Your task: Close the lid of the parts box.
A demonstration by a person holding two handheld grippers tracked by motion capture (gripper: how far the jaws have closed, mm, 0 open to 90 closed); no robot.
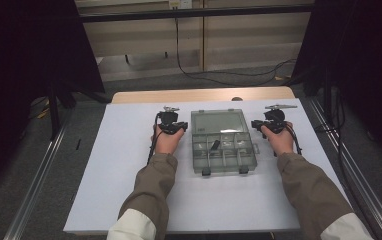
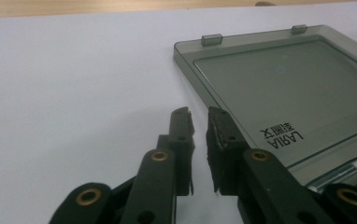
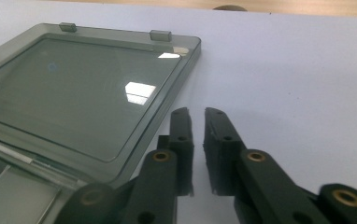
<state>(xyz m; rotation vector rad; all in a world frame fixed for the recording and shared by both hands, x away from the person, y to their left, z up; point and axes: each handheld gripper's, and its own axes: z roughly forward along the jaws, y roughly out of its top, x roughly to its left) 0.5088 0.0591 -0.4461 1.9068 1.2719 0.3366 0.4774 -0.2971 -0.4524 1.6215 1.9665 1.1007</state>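
both grippers flank the open organizer box [image 1: 223, 142] on the white tabletop [image 1: 129, 170]. left gripper [image 2: 199, 116] hangs nearly closed and empty beside the lid; right gripper [image 3: 196, 114] likewise.

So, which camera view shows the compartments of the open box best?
The high view: it looks down into the box's compartments and shows all of them. The left gripper view catches only a corner of them; the right gripper view shows a blurred part.

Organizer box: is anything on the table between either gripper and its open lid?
Nothing visible. The left gripper sits beside one edge of the box's lid, the right gripper beside the other, with bare white table around them.
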